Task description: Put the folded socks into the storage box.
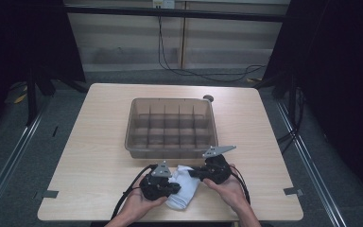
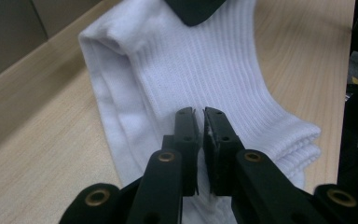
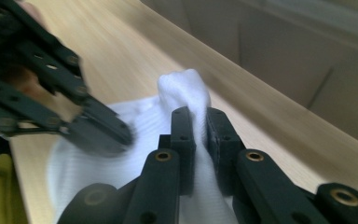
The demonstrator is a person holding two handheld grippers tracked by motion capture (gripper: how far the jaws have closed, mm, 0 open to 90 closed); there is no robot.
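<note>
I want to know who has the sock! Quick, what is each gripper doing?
Left gripper: closed, fingers pinching the white sock.
Right gripper: closed, fingers pinching a raised fold of the same sock.

Ribbed white knit cloth sock (image 2: 205, 70) between matt black plastic jaws (brass-coloured rivets); beneath, a smooth pale wood-grain table (image 2: 46, 140); beyond, a translucent plastic bin (image 1: 171, 126).

White ribbed sock (image 1: 182, 188), folded, near table edge
</note>
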